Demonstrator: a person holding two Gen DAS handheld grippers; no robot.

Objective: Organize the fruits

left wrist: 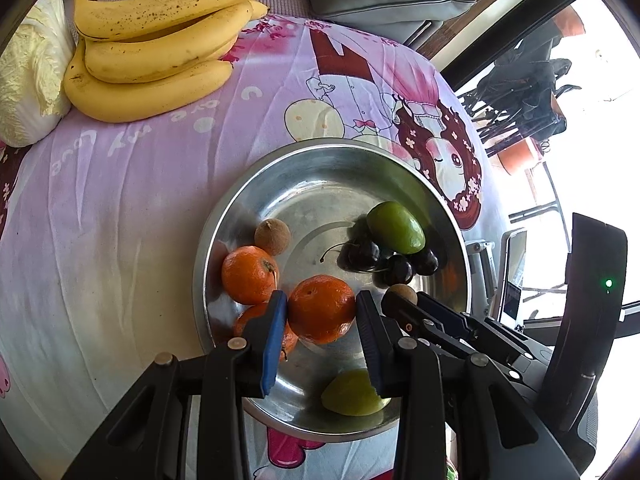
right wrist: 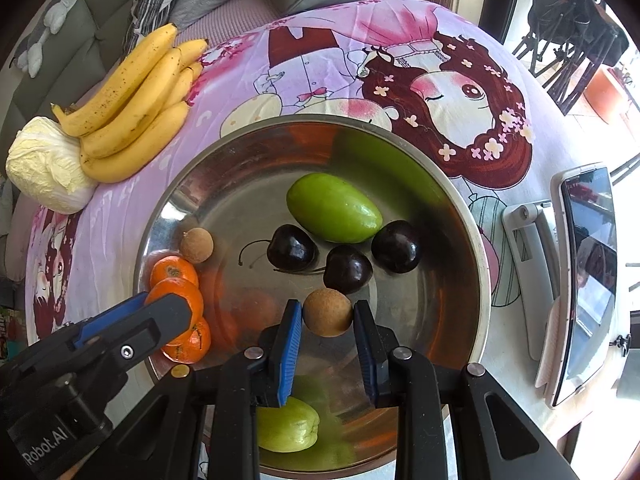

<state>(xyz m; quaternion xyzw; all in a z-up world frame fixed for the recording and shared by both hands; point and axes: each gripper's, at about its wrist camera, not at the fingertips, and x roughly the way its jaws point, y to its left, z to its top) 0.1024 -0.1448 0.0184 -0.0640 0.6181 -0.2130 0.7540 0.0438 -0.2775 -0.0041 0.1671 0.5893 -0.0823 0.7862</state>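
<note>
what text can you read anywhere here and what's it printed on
"Robot.AI": white lettering on the left hand-held gripper body, right wrist view.
"Love": pale, upside-down lettering on the pink cartoon cloth, left wrist view.
More pale letters run beside it toward the bananas: too warped to read.

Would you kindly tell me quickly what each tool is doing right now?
Left tool: closed on an orange mandarin over the metal bowl.
Right tool: closed on a small brown longan over the same bowl.
</note>
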